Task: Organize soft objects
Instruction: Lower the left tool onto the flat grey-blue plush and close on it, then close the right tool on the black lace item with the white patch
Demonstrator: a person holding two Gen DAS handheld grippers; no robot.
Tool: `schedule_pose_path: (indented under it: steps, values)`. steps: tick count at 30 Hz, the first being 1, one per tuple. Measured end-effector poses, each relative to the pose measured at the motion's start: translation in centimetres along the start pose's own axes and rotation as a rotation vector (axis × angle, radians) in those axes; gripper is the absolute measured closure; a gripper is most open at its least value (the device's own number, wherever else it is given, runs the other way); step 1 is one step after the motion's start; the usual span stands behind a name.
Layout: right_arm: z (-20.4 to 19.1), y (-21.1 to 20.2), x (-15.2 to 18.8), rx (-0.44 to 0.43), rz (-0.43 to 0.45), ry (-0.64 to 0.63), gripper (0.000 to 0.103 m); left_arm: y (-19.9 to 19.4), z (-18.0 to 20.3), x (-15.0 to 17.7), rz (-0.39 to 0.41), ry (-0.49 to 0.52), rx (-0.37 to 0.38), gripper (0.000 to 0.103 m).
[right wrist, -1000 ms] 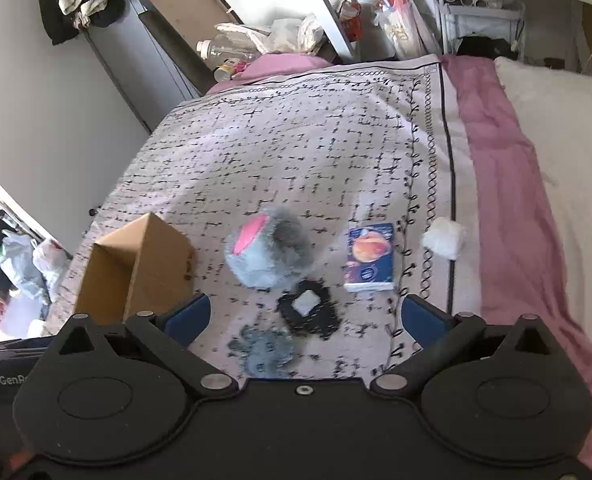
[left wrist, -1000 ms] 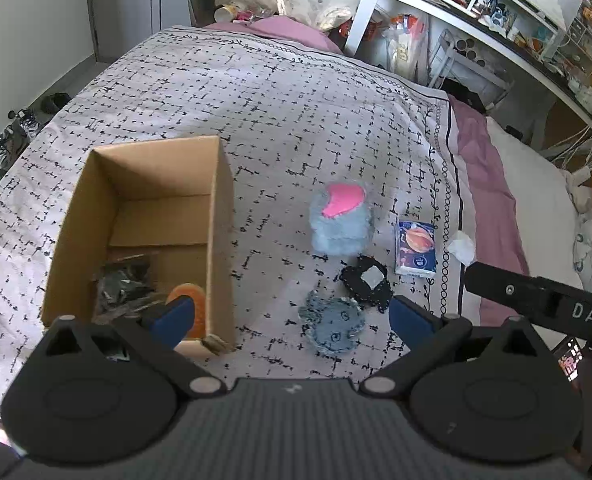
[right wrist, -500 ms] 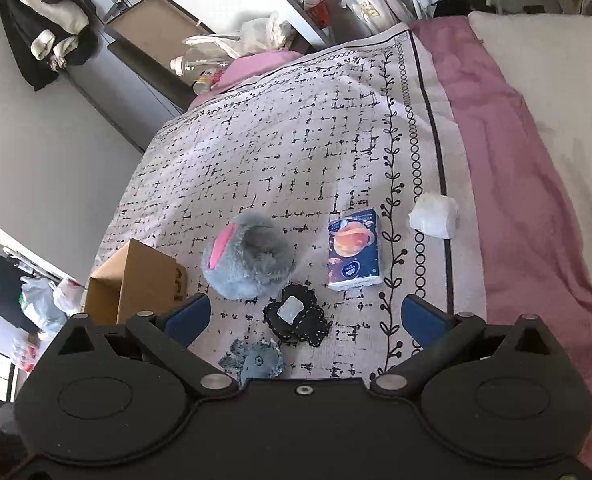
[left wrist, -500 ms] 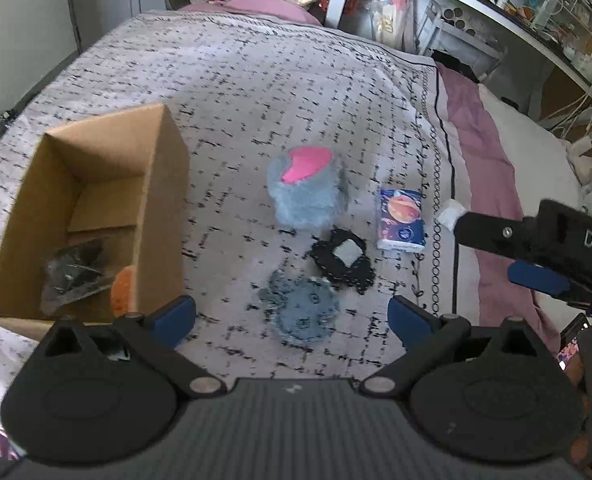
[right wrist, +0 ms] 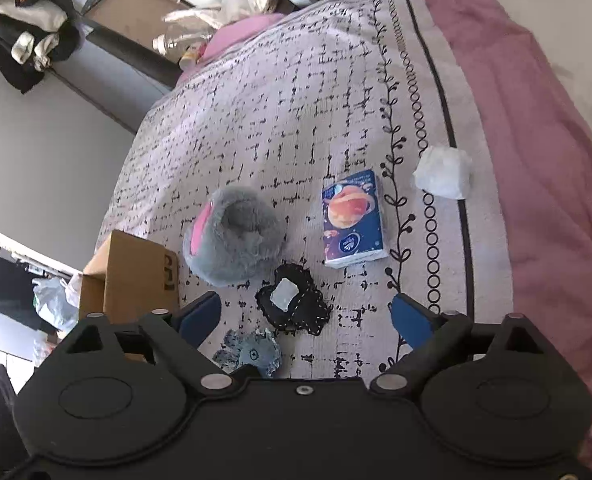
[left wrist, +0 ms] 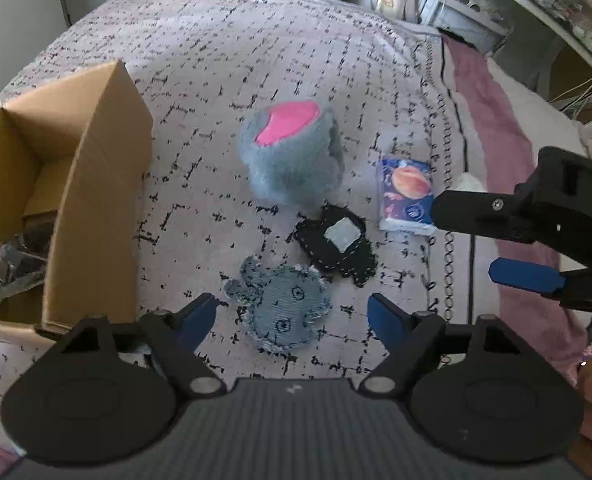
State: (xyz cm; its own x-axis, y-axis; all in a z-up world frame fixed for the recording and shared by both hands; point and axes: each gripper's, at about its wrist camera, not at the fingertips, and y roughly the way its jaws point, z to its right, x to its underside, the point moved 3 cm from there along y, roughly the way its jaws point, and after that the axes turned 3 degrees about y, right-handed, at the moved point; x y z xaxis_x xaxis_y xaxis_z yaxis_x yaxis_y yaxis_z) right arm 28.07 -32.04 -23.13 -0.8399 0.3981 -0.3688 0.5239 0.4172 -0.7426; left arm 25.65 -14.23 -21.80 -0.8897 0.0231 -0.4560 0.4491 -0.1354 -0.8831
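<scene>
far left on the bed (left wrist: 224,80) there's an open cardboard box (left wrist: 92,200) with some crinkly plastic stuff inside. next over, the left claw (left wrist: 292,316) hangs over the denim patch (left wrist: 284,312), jaws closing but nothing pinched yet, patch sits between the blue pads untouched. just past it lies a black patch (left wrist: 336,240), touching the fluffy grey toy (left wrist: 292,160) with the pink spot. then a blue tissue pack (left wrist: 406,192). the right claw (right wrist: 306,318) is closing too, empty, above the black patch. far right, a white wad (right wrist: 444,172) by the pink sheet.
</scene>
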Motion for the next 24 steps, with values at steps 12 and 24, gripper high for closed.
schedule_pose_path:
  steps: [12, 24]
  values:
    - [-0.4, 3.7, 0.1, 0.009, -0.092, -0.034, 0.031, 4.0, -1.0, -0.3, -0.074, -0.020, -0.017, 0.053]
    - [-1.4, 6.2, -0.2, 0.019, -0.121, -0.070, 0.042, 4.1, -2.8, -0.9, -0.039, -0.083, 0.026, 0.073]
